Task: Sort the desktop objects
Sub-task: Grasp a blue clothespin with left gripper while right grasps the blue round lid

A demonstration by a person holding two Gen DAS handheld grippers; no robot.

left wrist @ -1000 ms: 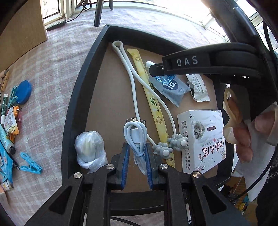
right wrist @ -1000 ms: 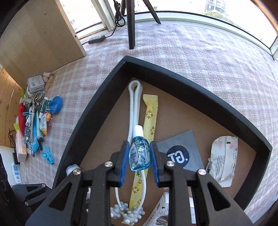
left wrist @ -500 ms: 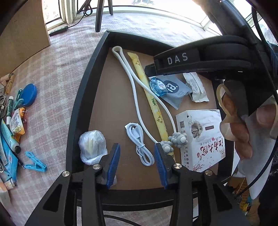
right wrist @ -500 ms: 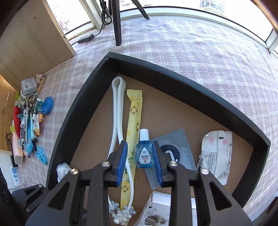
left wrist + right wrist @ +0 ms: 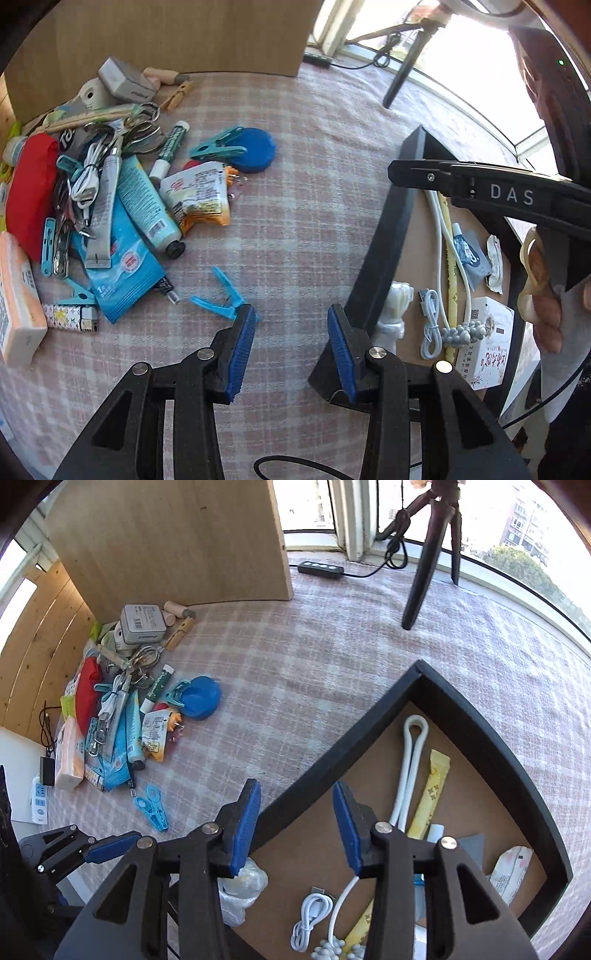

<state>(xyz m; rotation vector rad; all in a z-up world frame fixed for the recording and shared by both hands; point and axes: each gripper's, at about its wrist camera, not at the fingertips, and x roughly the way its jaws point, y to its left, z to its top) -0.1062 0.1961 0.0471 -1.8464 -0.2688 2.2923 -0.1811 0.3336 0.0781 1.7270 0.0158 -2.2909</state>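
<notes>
1. Left gripper (image 5: 291,328) hangs over the checked cloth (image 5: 295,221), its blue pads spread apart with nothing between them.
2. Right gripper (image 5: 296,812) is also unclenched and empty; its jaws have just been opening, and it straddles the near wall of the black tray (image 5: 498,753).
3. To the left of both grippers, well apart, lies a heap of loose things: a blue round lid (image 5: 255,149), a pale blue tube (image 5: 146,206), a snack packet (image 5: 197,197), a red pouch (image 5: 27,192) and a grey box (image 5: 142,623).
4. Just beside the left gripper's left pad rests a light blue clothes peg (image 5: 223,295).
5. Inside the tray, to the right of the left gripper, lie a white cord (image 5: 410,764), a yellow sachet (image 5: 430,794), a coiled white cable (image 5: 308,919), a small blue bottle (image 5: 461,243) and a white carton (image 5: 484,339).
6. A crumpled clear bag (image 5: 240,890) sits in the tray's near corner, below the right gripper's left pad.
</notes>
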